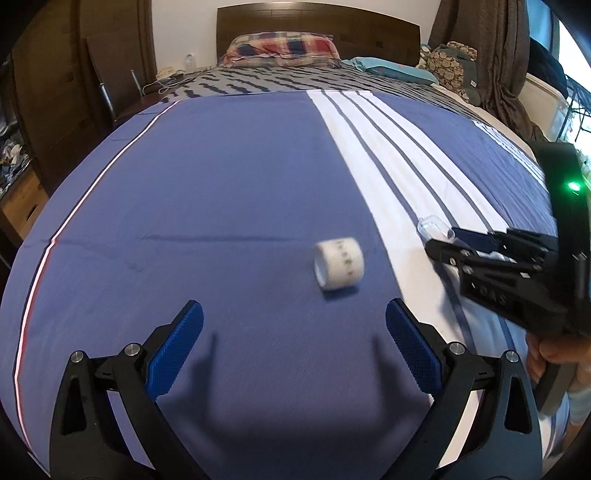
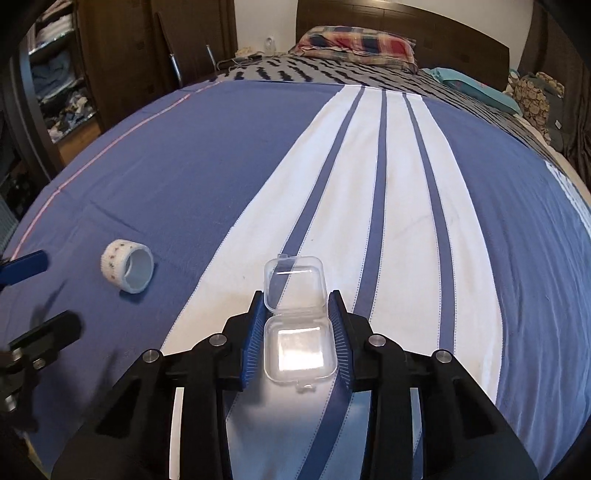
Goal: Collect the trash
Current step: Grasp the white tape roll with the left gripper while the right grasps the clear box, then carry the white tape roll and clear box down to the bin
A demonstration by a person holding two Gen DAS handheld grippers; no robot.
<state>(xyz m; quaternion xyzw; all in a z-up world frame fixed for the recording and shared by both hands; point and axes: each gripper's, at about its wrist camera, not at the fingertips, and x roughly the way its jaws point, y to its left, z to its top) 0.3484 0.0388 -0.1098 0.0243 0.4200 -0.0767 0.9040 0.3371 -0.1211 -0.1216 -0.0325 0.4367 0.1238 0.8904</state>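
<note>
A small clear plastic hinged box (image 2: 300, 343) lies with its lid up on the white stripe of the bedspread (image 2: 369, 184). My right gripper (image 2: 296, 295) is shut on it, a blue pad against each side. In the left wrist view the same box (image 1: 434, 229) sticks out of the right gripper (image 1: 443, 245) at the right. A white tape roll (image 1: 339, 267) with a small printed pattern rests on its side on the blue cloth, just ahead of my left gripper (image 1: 293, 308). That gripper is open with nothing between its fingers. The roll (image 2: 127, 266) lies left of the box.
The blue and white striped spread covers a wide bed. A plaid pillow (image 1: 282, 48) and dark headboard (image 1: 317, 22) are at the far end, a teal pillow (image 1: 399, 70) and soft items at the far right. Dark wardrobes (image 1: 55, 92) line the left side.
</note>
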